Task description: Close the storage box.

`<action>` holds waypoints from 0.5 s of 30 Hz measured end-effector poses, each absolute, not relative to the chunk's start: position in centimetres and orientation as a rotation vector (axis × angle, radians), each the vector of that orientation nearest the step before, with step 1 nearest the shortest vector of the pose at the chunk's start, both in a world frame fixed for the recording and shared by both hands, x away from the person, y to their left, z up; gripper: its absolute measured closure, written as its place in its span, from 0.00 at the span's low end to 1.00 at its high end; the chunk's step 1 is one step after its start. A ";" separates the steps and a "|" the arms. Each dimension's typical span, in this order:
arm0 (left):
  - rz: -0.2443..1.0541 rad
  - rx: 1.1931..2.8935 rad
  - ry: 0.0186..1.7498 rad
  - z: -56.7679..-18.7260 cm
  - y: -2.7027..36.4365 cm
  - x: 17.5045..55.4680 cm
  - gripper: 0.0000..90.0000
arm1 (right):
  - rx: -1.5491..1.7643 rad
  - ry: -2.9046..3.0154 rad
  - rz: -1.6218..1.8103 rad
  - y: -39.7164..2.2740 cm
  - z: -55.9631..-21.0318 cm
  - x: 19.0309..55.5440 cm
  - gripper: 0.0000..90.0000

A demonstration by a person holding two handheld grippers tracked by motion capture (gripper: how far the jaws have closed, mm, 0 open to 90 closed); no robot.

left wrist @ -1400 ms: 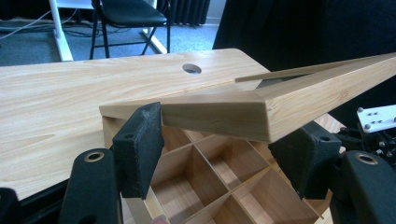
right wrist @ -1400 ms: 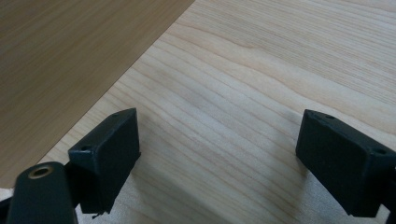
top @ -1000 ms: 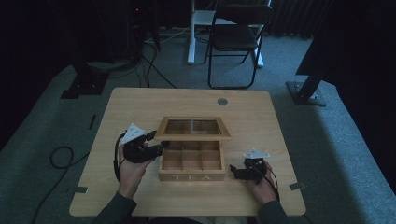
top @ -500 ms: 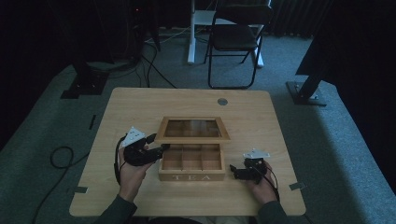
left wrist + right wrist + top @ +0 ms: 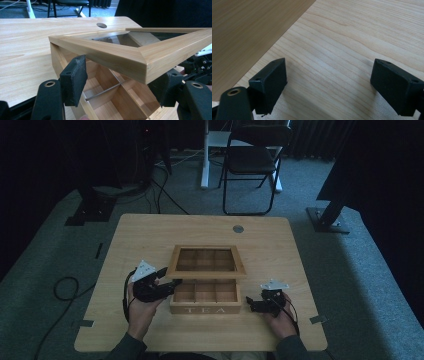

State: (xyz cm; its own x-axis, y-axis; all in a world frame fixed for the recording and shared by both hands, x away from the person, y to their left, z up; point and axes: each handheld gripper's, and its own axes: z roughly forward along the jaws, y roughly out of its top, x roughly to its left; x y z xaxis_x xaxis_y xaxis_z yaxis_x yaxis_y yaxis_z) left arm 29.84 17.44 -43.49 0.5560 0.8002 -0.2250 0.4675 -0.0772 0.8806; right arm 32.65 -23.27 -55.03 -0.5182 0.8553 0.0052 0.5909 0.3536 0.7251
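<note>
A wooden tea box (image 5: 205, 296) sits near the middle of the bench (image 5: 150, 235), a little toward the person's edge, with "TEA" lettered on its front wall. Its base is split into compartments by thin dividers, and the ones on view look empty. The lid (image 5: 206, 261), a wooden frame around a glass pane, is raised on the far side of the base.

The left tongs (image 5: 167, 281) are at the box's left end, in the person's left hand (image 5: 141, 306). In the left gripper view their jaws stand released, one to either side of the lid's near corner (image 5: 140, 58), which hangs above the open compartments (image 5: 117, 100). I cannot tell whether either jaw touches the wood.

The right tongs (image 5: 251, 305) are near the bench's front right corner, just beside the right end of the box, in the person's right hand (image 5: 279, 320). In the right gripper view their jaws are spread wide over bare bench top (image 5: 342, 50) with nothing between them, and the box's side wall (image 5: 244, 32) fills the upper left.

A small round grey cap (image 5: 238, 228) is set into the bench near its far edge. Beyond the bench a folding chair (image 5: 252, 162) stands on the grey carpet, and cables (image 5: 62, 287) trail over the floor to the left.
</note>
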 end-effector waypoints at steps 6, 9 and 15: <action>0.384 1.722 1.069 -43.9 17.4 29.6 0.39 | 1.269 2.246 0.969 -23.3 -55.0 32.6 0.15; 0.380 1.726 1.072 -44.1 17.4 29.4 0.39 | 1.269 2.246 0.969 -23.3 -55.0 32.6 0.15; 0.375 1.730 1.074 -44.6 17.4 29.1 0.39 | 1.269 2.246 0.969 -23.3 -55.0 32.6 0.15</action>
State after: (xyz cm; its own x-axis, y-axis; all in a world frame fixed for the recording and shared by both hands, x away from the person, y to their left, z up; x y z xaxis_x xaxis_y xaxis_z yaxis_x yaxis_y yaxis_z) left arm 29.07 17.39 -44.63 0.5537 0.7998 -0.2316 0.4823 -0.0813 0.8722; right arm 32.65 -23.27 -55.03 -0.5179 0.8554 0.0052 0.5910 0.3534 0.7251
